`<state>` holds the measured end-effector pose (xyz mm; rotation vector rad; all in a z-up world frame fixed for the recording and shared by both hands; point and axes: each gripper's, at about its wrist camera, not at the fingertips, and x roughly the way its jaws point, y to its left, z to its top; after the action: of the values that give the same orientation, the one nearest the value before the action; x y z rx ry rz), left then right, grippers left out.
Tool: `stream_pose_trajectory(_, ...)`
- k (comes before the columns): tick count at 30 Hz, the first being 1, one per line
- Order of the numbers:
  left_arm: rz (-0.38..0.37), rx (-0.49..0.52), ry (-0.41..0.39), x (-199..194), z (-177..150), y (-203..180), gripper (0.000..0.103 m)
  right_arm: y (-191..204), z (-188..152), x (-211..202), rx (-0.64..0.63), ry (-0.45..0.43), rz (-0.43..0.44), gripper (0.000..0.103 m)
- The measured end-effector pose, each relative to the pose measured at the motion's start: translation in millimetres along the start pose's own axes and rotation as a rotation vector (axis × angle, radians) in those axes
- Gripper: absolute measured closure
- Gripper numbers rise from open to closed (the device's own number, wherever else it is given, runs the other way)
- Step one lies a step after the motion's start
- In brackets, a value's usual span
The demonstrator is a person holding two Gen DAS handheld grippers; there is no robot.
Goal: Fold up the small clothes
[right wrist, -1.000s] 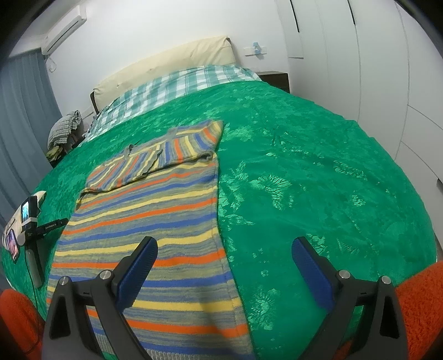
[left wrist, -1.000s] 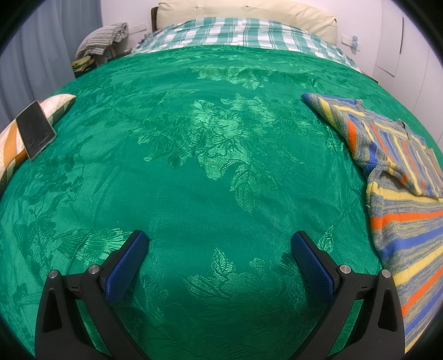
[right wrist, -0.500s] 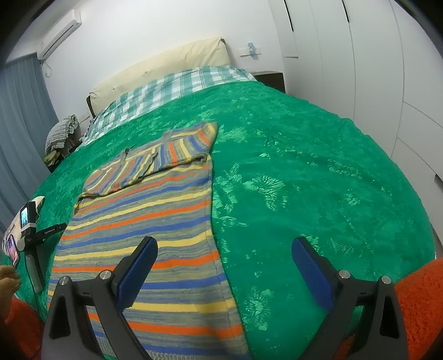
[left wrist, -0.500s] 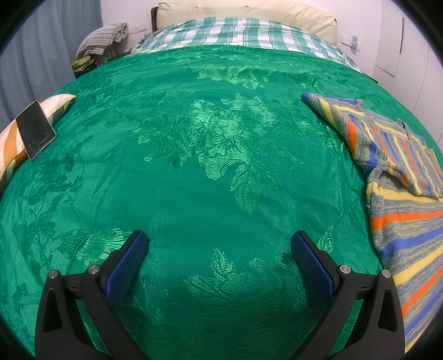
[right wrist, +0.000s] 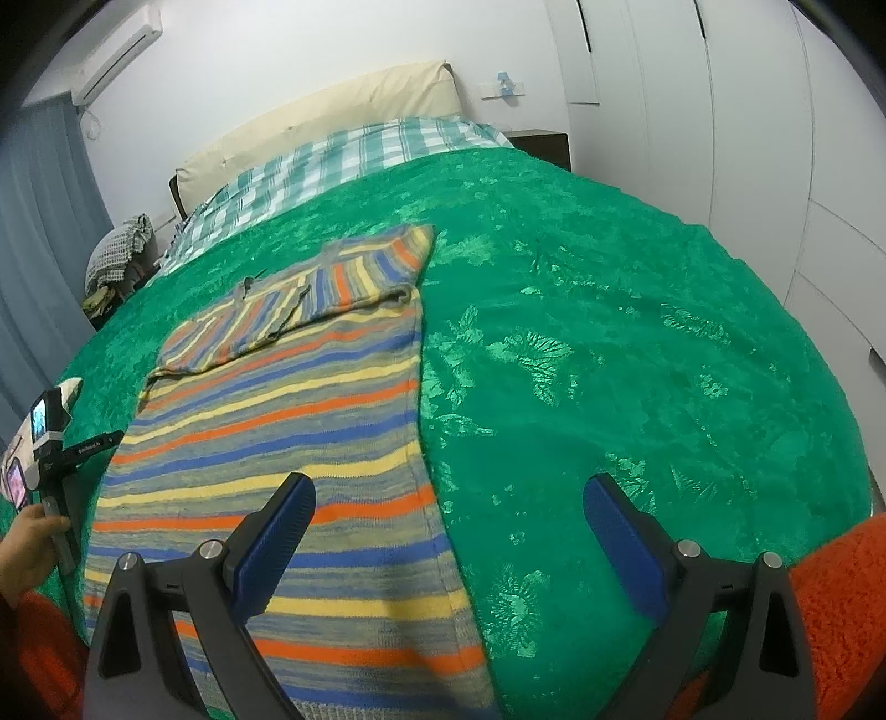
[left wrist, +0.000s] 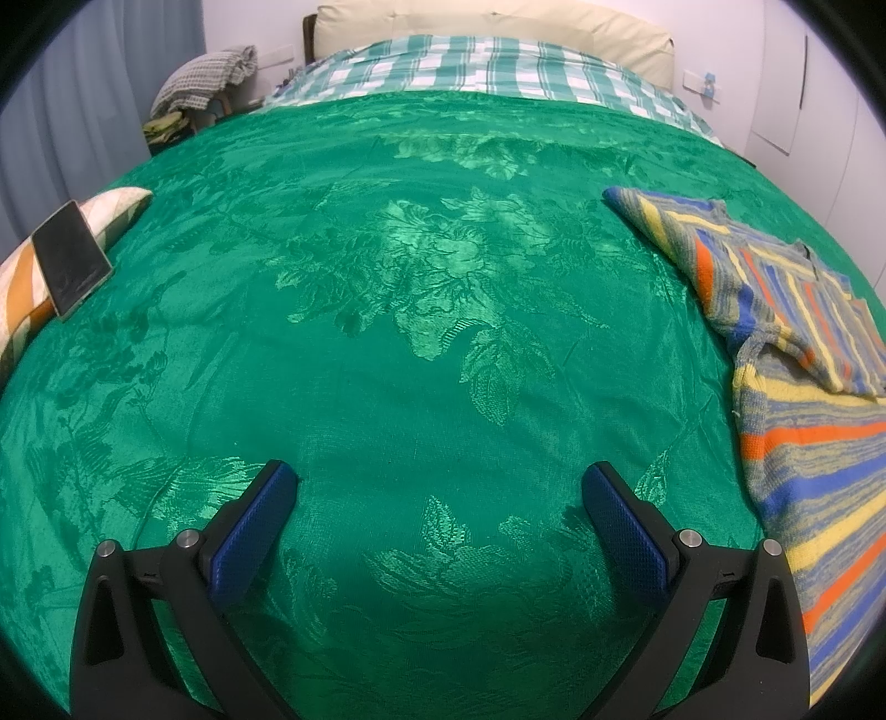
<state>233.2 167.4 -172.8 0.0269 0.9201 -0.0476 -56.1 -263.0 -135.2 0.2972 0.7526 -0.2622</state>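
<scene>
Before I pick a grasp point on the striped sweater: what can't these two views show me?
- Striped sweater: its near hem is cut off by the frame bottom and the right tongs in the right wrist view.
- Its right side runs off the left wrist view's edge.
- The layers under the folded-over sleeves are hidden.
- Left tongs show only the green bedspread.

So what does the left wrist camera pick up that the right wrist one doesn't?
Left wrist only: the open left gripper over bare cover, and a phone lying on a striped cushion.

Right wrist only: the open right gripper over the sweater's near edge, an air conditioner, wardrobe doors, and a hand.

Both: the striped sweater, green bedcover and checked sheet.
</scene>
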Motion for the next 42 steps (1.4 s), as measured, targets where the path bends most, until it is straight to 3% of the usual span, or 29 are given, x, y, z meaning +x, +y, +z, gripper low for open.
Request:
stream_pose_trajectory(5,-0.005,-0.016,0.023,-2,0,1,0.000,1,-1,-1,-0.006,0.002,0.003,0.006)
stream_pose_trajectory(9,-0.042,-0.011,0.166,-15,6,2,0.001,-5,7,-4,0.010,-0.010,0.010,0.006)
stream_pose_trajectory(10,-0.080,-0.038,0.178,-29,3,6,0.002,-9,12,-7,0.014,-0.022,0.010,0.006)
stream_pose_trajectory(12,-0.231,-0.089,0.176,-63,-8,12,0.002,-17,22,-15,0.029,-0.036,0.029,0.006)
stream_pose_trajectory(14,-0.333,-0.082,0.179,-95,-23,8,0.001,-27,31,-22,0.036,-0.015,0.075,0.006)
stream_pose_trajectory(16,-0.386,0.006,0.224,-123,-49,-12,0.001,-31,35,-24,0.007,0.055,0.134,0.006)
stream_pose_trajectory(18,-0.392,0.093,0.283,-136,-76,-34,0.001,-29,32,-22,-0.041,0.174,0.191,0.006)
stream_pose_trajectory(21,-0.381,0.146,0.404,-134,-116,-64,0.002,-21,18,-16,-0.113,0.372,0.264,0.006)
stream_pose_trajectory(24,-0.335,0.179,0.444,-129,-137,-80,0.013,-10,1,-7,-0.191,0.511,0.266,0.008)
stream_pose_trajectory(27,-0.309,0.215,0.455,-134,-144,-91,0.022,-4,-10,4,-0.237,0.574,0.235,0.016)
stream_pose_trajectory(30,-0.288,0.234,0.519,-134,-150,-98,0.044,1,-26,25,-0.262,0.688,0.241,0.034)
stream_pose_trajectory(31,-0.285,0.245,0.535,-134,-152,-100,0.058,3,-33,33,-0.263,0.731,0.252,0.056)
stream_pose_trajectory(32,-0.287,0.249,0.544,-134,-153,-101,0.079,3,-38,38,-0.262,0.757,0.260,0.080)
stream_pose_trajectory(33,-0.307,0.235,0.565,-132,-153,-101,0.093,2,-41,41,-0.254,0.771,0.266,0.093)
stream_pose_trajectory(36,-0.366,0.150,0.567,-133,-148,-90,0.098,-6,-37,39,-0.189,0.762,0.312,0.096)
stream_pose_trajectory(42,-0.579,-0.092,0.447,-158,-107,-59,0.099,-28,1,15,-0.032,0.642,0.451,0.096)
